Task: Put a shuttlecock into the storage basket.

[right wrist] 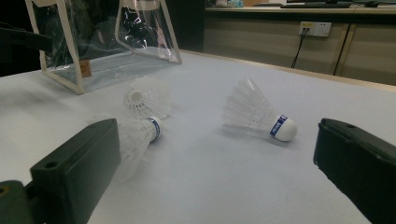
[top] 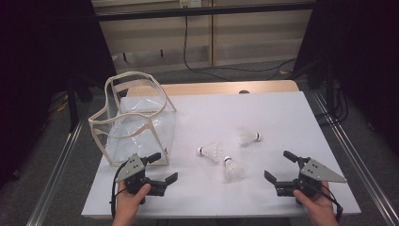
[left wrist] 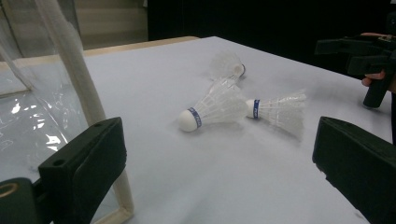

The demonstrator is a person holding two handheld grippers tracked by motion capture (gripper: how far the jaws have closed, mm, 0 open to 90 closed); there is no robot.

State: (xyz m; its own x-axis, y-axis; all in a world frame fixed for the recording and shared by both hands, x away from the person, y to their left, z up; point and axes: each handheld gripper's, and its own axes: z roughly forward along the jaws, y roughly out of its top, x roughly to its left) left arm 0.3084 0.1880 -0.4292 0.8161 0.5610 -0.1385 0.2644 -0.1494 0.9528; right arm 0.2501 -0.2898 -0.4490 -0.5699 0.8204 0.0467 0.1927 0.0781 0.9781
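Observation:
Three white shuttlecocks lie on the white table top [top: 197,197]: one [top: 210,151] left of middle, one [top: 233,168] nearer me, one [top: 248,137] farther right. In the left gripper view they are the near one [left wrist: 215,105], the right one [left wrist: 280,109] and the far one [left wrist: 226,63]. A clear bag with cream trim [top: 134,120] stands open at the left. My left gripper [top: 164,166] is open beside the bag's front corner, nothing between its jaws. My right gripper [top: 277,165] is open and empty too, right of the shuttlecocks [right wrist: 254,112].
The table's wooden far edge [top: 211,87] shows beyond the white top. Metal rails [top: 61,160] run along both sides of the table. The bag [left wrist: 70,60] stands close to my left gripper's left jaw. A cable [top: 188,52] hangs at the back wall.

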